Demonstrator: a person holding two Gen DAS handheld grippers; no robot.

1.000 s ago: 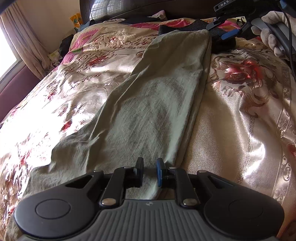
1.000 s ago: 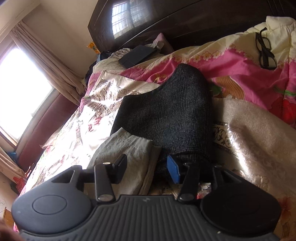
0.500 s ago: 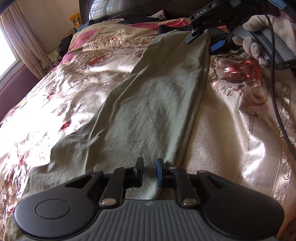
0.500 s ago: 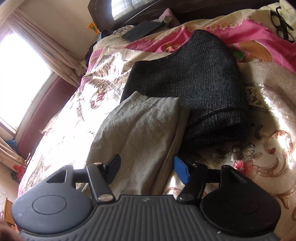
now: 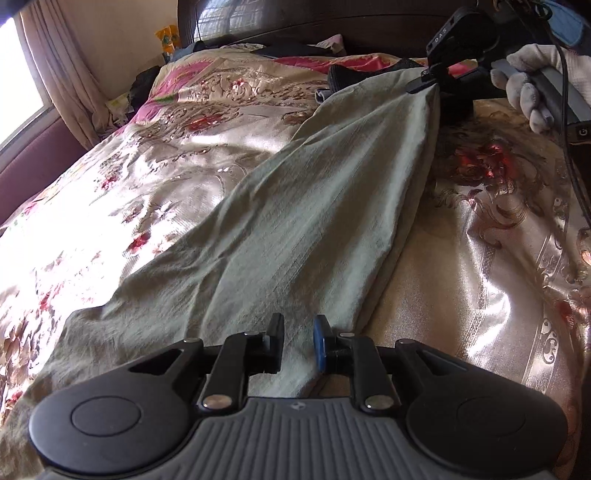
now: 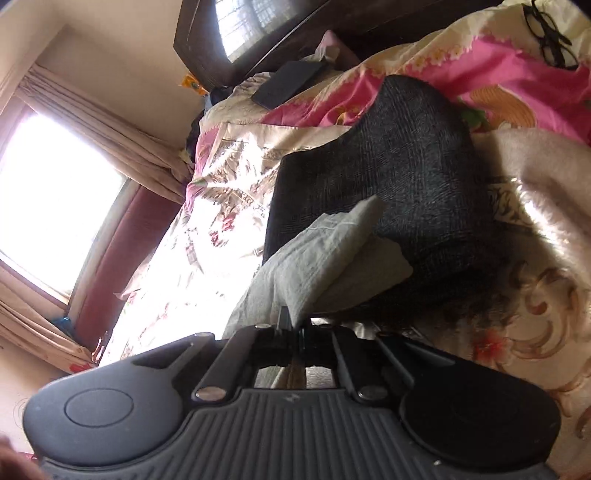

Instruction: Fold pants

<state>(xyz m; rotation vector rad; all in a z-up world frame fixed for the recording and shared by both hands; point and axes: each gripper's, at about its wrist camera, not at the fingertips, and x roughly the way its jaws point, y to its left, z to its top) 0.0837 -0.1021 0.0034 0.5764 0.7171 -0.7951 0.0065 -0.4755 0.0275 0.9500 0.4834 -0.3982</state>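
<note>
On the floral satin bedspread (image 5: 498,295), the grey-green pants (image 5: 314,221) lie stretched out, legs stacked one on the other. Their long axis runs from the left gripper (image 5: 298,341) at the near end, diagonally up to the far hem by the headboard (image 5: 332,22), where the cuffs point toward a folded dark garment (image 6: 388,166).

The left gripper has its jaws set on either side of the near fabric edge with a narrow gap between them; the cloth passes through that gap, but whether the pads actually press it cannot be told from this view. The right gripper (image 6: 293,325) is clenched on the hem of the pants, and the cuff corner stands up from its jaws, lifted off the bedspread.

The likely trouble is in that pinch. It seems to catch the corner only, so the lower leg layer could slide out as the hem is carried over, leaving the two legs misaligned. The satin is slick, so the whole garment may drag toward the pull instead of folding unless the near end is held. The lifted cuff also sits touching the dark garment, which could snag and come along. Black eyeglasses (image 6: 550,33) rest well apart on the pink quilt (image 6: 480,66).
</note>
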